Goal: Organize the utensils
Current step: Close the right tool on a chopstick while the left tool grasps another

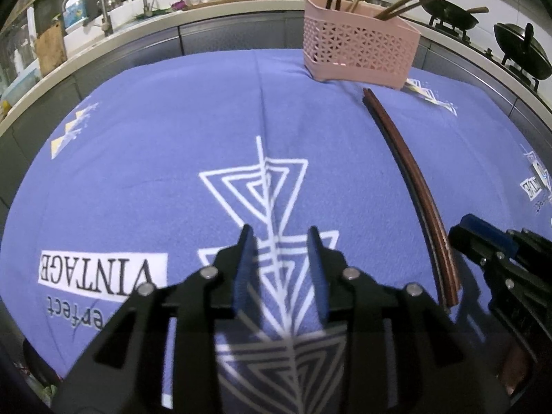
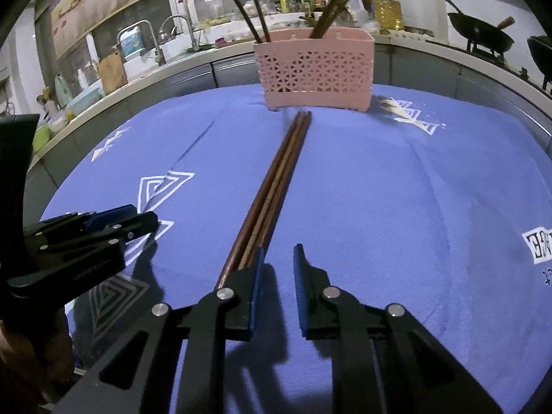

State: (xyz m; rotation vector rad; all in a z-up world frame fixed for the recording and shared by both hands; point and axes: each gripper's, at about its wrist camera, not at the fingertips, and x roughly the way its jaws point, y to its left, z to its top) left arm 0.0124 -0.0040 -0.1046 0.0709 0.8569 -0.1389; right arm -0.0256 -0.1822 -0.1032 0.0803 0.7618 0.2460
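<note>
A pair of dark brown chopsticks (image 2: 276,186) lies side by side on the blue cloth (image 2: 396,189), pointing at a pink lattice utensil basket (image 2: 315,72) that holds several upright chopsticks. My right gripper (image 2: 278,252) is open and empty, low over the cloth, its left finger just right of the chopsticks' near end. My left gripper (image 1: 280,233) is open and empty over the cloth's white triangle print, left of the chopsticks (image 1: 414,186). The basket (image 1: 358,55) stands far right in the left wrist view, where the right gripper (image 1: 483,238) shows at the right edge.
The blue cloth (image 1: 155,172) covers the table. A kitchen counter with a sink and taps (image 2: 151,45) runs behind. Black woks (image 2: 479,34) sit on a stove at the back right. Bottles (image 2: 386,7) stand behind the basket.
</note>
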